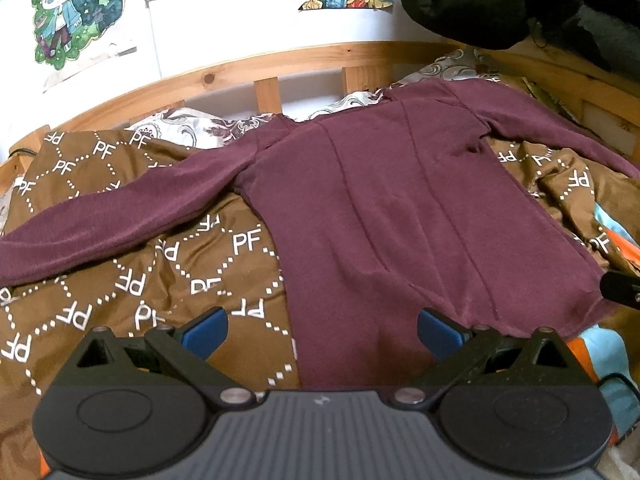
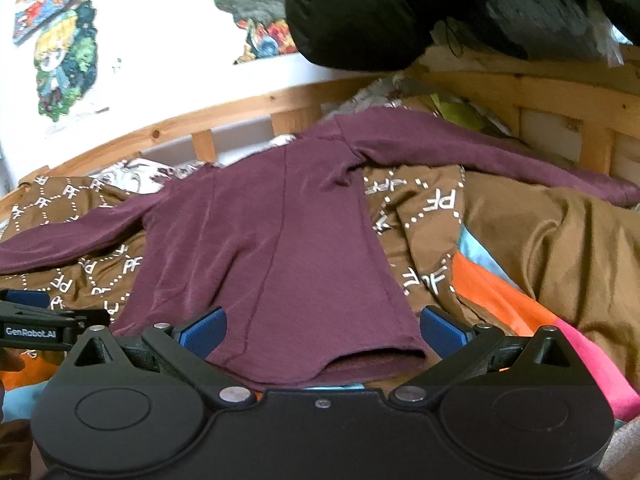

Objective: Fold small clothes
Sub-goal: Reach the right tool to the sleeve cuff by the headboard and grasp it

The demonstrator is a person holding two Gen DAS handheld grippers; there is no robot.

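A maroon long-sleeved top (image 1: 380,208) lies spread flat on a brown patterned bedcover (image 1: 120,272), hem toward me, both sleeves stretched out sideways. My left gripper (image 1: 322,330) is open and empty above the hem's left part. The top also shows in the right wrist view (image 2: 280,248). My right gripper (image 2: 322,330) is open and empty over the hem's right part. The left gripper's blue pad (image 2: 28,300) shows at the left edge of the right wrist view.
A wooden bed rail (image 1: 240,76) runs behind the top. Black clothing (image 1: 500,0) is piled at the back right. Orange, pink and light blue fabric (image 2: 520,312) lies right of the top. Posters (image 1: 76,12) hang on the white wall.
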